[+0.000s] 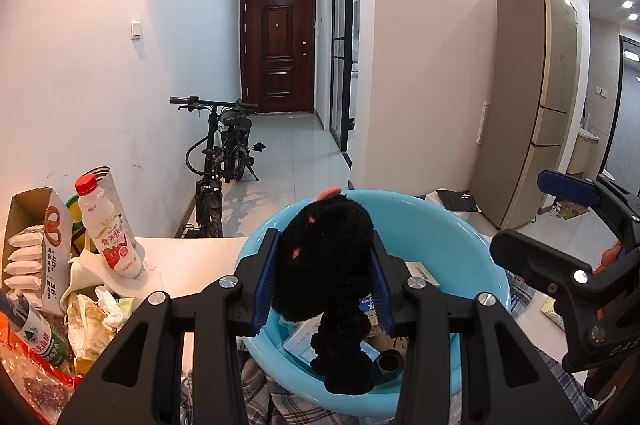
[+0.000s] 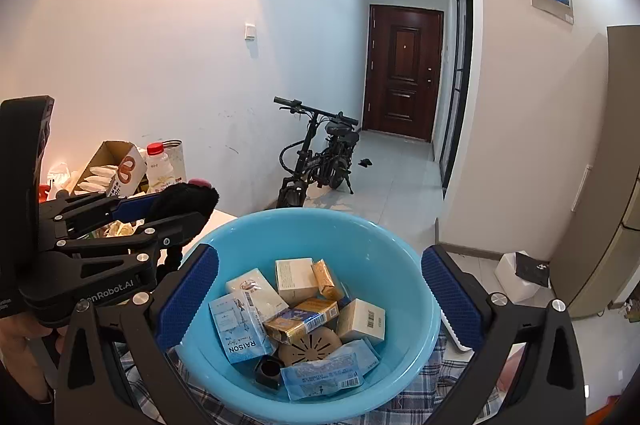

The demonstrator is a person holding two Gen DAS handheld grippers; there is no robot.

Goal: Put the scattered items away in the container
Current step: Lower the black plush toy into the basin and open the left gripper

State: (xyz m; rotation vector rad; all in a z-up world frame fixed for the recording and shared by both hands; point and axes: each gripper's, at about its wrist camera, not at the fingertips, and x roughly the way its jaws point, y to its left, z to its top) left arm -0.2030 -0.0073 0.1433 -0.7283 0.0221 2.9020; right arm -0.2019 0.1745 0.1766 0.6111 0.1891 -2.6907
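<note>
Here the left gripper (image 1: pixel 324 277) is clamped on a black plush toy (image 1: pixel 324 265) above the blue basin (image 2: pixel 360 237), while the right gripper (image 2: pixel 320 301) stands wide and empty. Boxes and packets (image 2: pixel 304 317) already lie inside; the toy seems to remain, and perhaps clutter on the tabletop (image 1: pixel 192 265).

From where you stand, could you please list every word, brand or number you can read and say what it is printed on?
"RAISON": on the pale blue packet in the blue basin.
"enRobot.AI", first letters hidden: on the left tool.
"DAS", cut off: on the right tool's body.
"36": on the pretzel box.
Too small or blurred to read: the milk bottle label, the green bottle label, and the barcodes and print on the other boxes in the basin.
</note>
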